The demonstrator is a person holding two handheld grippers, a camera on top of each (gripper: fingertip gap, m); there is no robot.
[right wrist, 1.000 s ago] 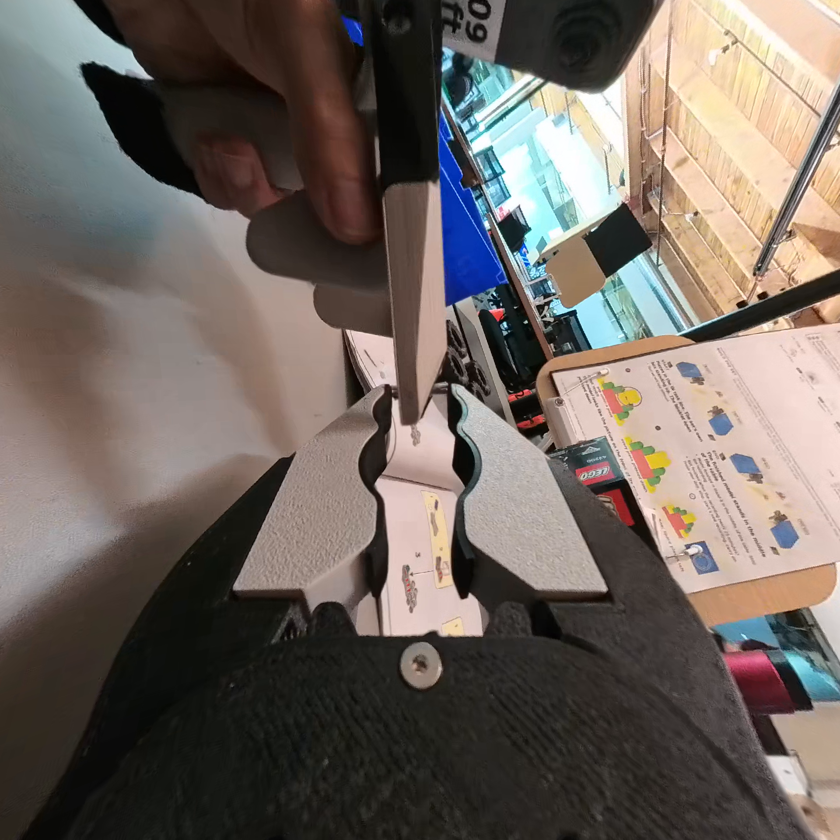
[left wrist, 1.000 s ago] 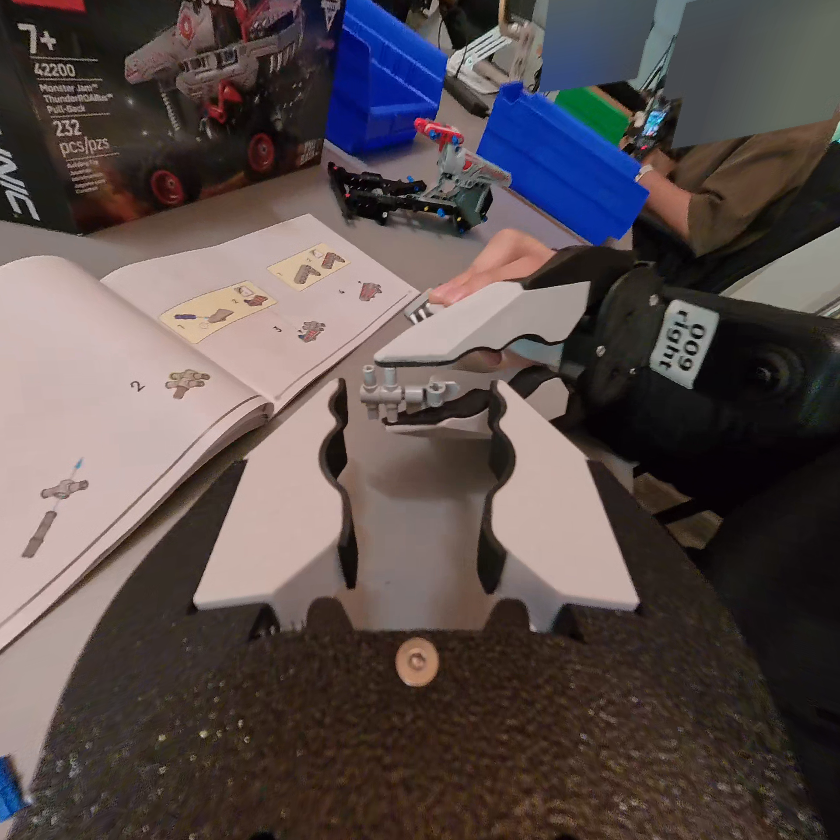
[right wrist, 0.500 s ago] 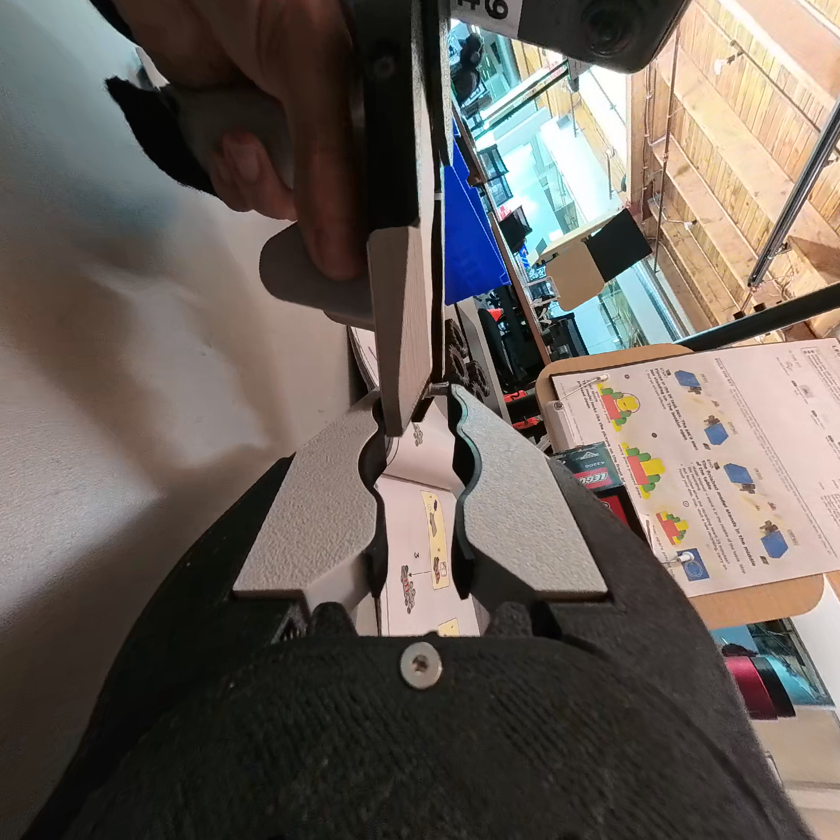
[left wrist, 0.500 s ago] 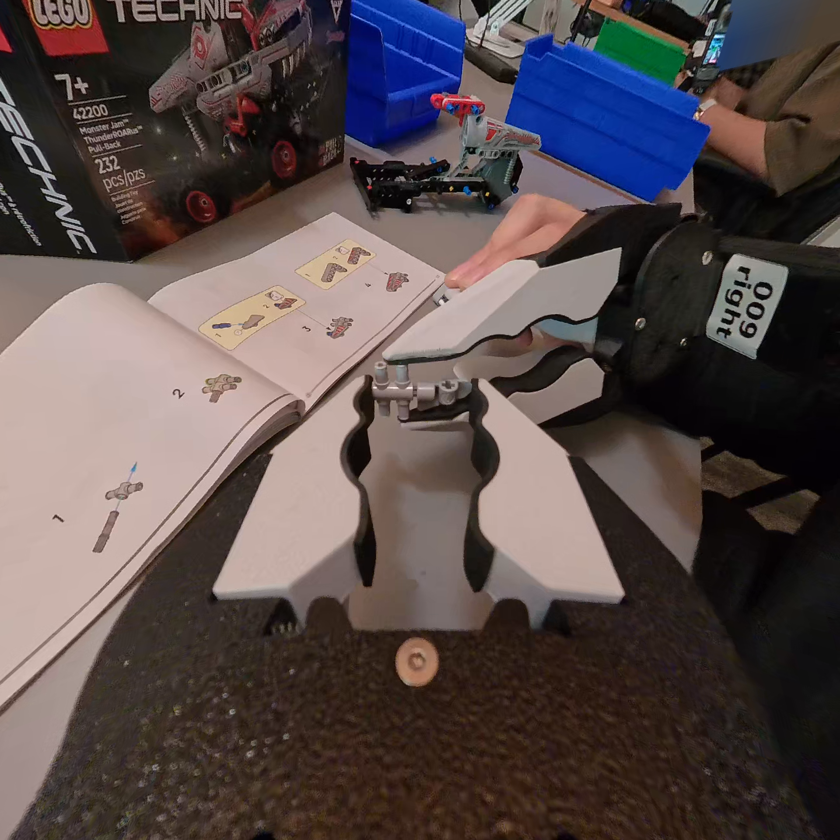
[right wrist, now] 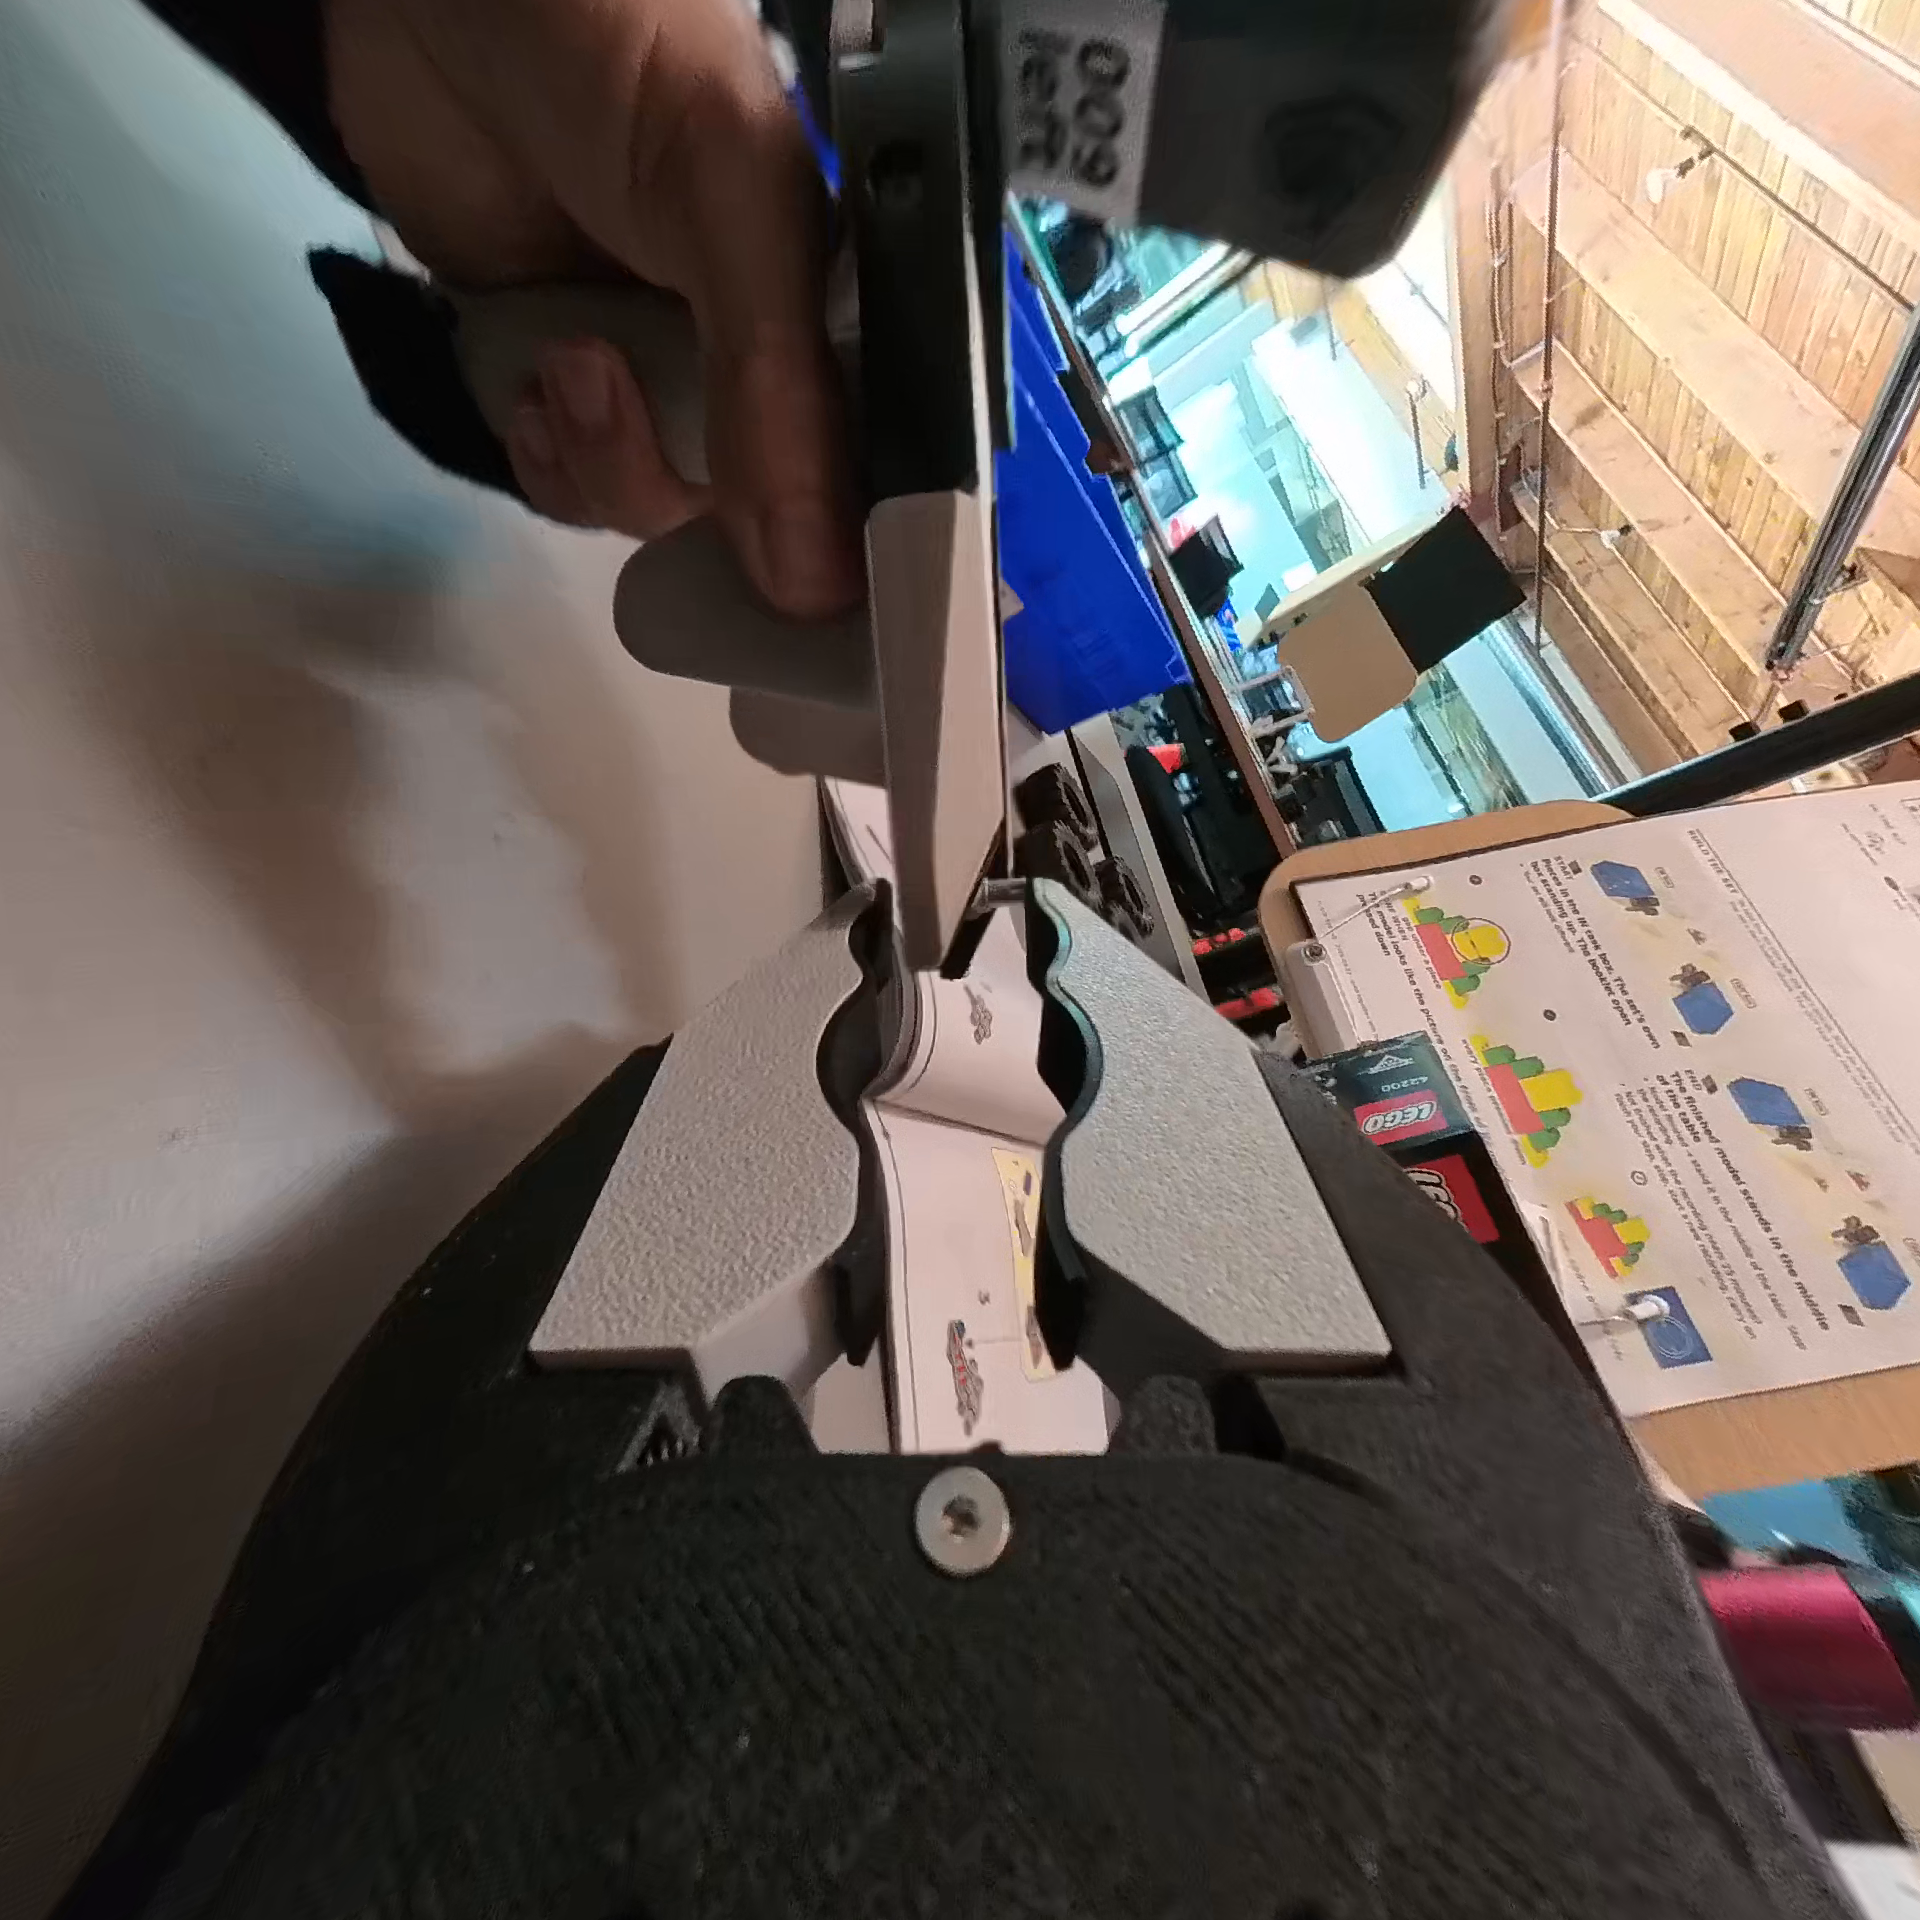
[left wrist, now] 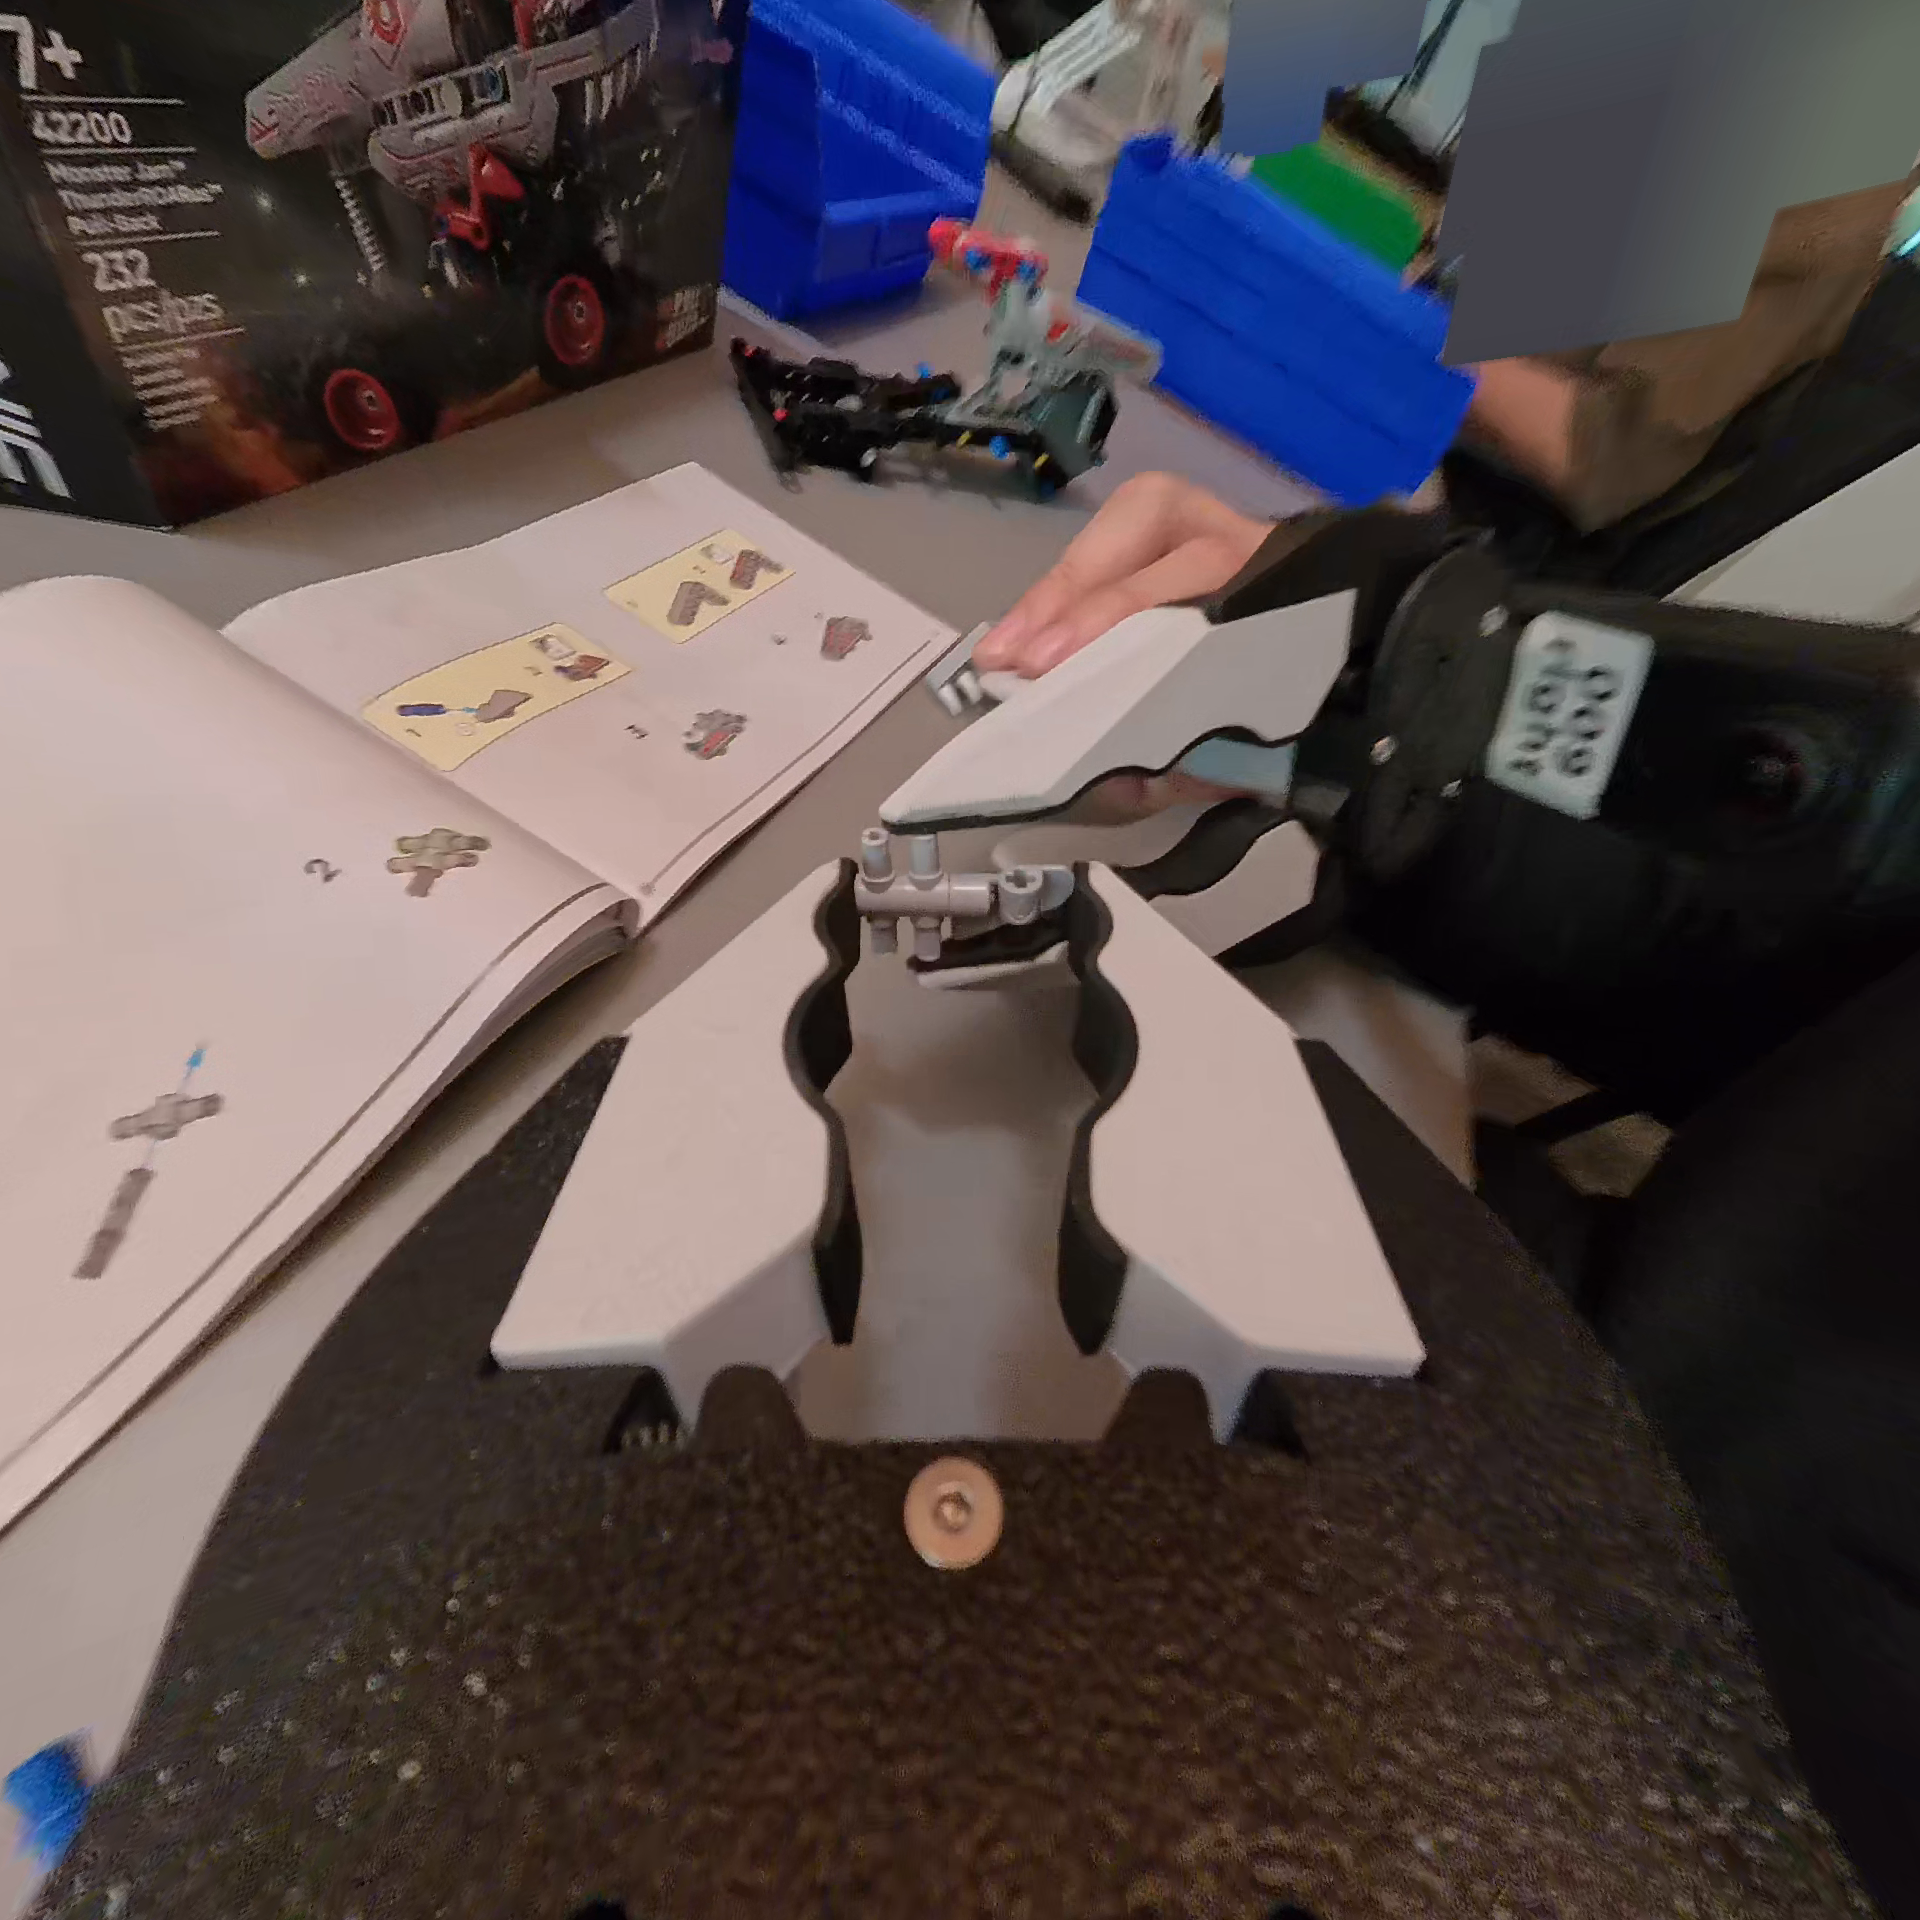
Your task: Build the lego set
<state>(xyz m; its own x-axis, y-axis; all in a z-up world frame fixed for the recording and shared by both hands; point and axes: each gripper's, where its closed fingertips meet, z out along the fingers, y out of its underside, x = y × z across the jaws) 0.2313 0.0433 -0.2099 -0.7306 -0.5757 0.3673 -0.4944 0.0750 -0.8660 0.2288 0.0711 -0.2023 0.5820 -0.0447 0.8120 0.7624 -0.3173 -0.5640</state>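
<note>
A small grey Technic piece [left wrist: 935, 899] with short pins hangs in the air above the grey table [left wrist: 499, 488]. In the left wrist view my left gripper [left wrist: 966, 894] has its two fingertips against the ends of the piece. My right gripper [left wrist: 909, 896] reaches in from the right and pinches the same piece from above and below. In the right wrist view my right gripper [right wrist: 956, 904] is closed narrow, with a finger of the left gripper [right wrist: 935, 779] standing between its tips. Only one pin of the piece [right wrist: 1000, 889] shows there.
An open instruction booklet [left wrist: 416, 779] lies left of the grippers, with the set's box [left wrist: 364, 229] behind it. A partly built model [left wrist: 935, 405] and two blue bins [left wrist: 1247, 281] stand at the back. A person's hand [left wrist: 1122, 561] rests on the table. A clipboard with a printed sheet [right wrist: 1662, 1091] stands nearby. Less than 4 cm separates the two grippers' tips. The partly built model [left wrist: 935, 405] sits 30 centimetres or so from the ends of my left fingers.
My left gripper's fingers have narrowed around the grey piece that the right gripper holds. The right gripper's gap is unchanged. Both grippers shifted slightly.
</note>
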